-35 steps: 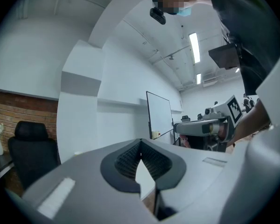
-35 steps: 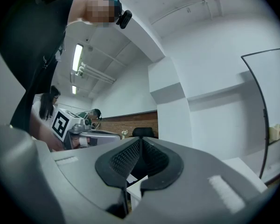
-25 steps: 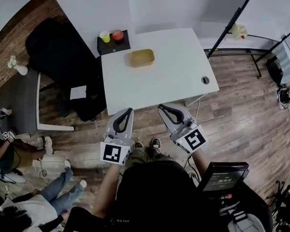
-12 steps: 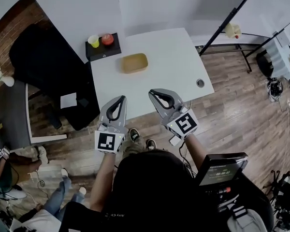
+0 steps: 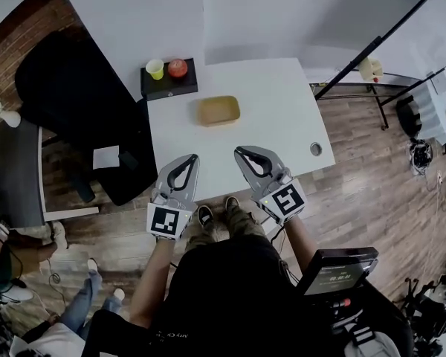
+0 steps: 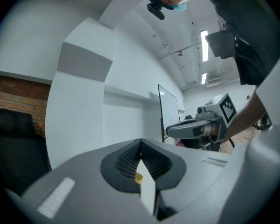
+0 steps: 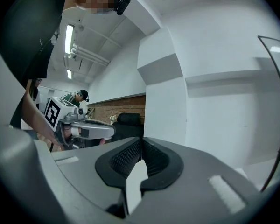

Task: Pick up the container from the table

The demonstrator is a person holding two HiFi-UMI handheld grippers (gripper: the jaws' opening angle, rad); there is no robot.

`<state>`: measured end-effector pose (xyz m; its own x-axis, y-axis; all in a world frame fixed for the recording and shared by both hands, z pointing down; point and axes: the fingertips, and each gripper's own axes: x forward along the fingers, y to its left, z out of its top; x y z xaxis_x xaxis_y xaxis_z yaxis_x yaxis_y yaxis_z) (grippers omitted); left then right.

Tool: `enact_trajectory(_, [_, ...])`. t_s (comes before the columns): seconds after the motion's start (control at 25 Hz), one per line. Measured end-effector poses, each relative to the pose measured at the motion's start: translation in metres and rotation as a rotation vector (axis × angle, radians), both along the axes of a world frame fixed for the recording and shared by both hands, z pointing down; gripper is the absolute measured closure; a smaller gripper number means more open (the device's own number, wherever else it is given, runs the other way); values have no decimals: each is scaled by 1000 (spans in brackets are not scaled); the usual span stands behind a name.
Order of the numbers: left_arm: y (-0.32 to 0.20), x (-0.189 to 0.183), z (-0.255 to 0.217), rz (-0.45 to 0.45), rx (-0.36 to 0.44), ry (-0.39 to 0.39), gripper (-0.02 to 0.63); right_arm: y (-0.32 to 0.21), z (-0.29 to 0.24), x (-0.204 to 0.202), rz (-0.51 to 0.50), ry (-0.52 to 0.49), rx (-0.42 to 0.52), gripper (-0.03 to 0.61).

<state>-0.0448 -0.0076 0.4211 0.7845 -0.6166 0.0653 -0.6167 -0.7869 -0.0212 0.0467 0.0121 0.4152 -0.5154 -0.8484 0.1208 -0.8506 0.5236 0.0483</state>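
Two grippers [image 5: 192,158] [image 5: 240,152], seemingly closed; one container [image 5: 218,111]

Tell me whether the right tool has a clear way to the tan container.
Probably yes: only bare table lies between the right tool and the container. Its jaws are shut and must open first.

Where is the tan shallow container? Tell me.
In the head view the tan container sits on the white table, far half, just right of the black tray.
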Motion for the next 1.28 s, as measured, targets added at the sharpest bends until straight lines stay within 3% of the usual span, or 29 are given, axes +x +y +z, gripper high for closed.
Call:
enact_trajectory(0.16, [-22, 5, 10, -33, -34, -5, 615, -27, 17, 9, -43, 58, -58, 543])
enact_trajectory(0.56, [-75, 37, 34, -170, -43, -34, 615, -106, 55, 47, -239, 101, -63, 514])
enact_trajectory(0.72, [-90, 42, 44, -224, -55, -19, 615, -131, 85, 47, -354, 205, -83, 505])
enact_trajectory(1.04, [-97, 41, 51, -244, -86, -31, 615, -155, 151, 37, -538, 489, -128, 497])
enact_trajectory(1.28, [-96, 27, 58, -281, -107, -52, 614, -166, 203, 25, -642, 608, -219, 469])
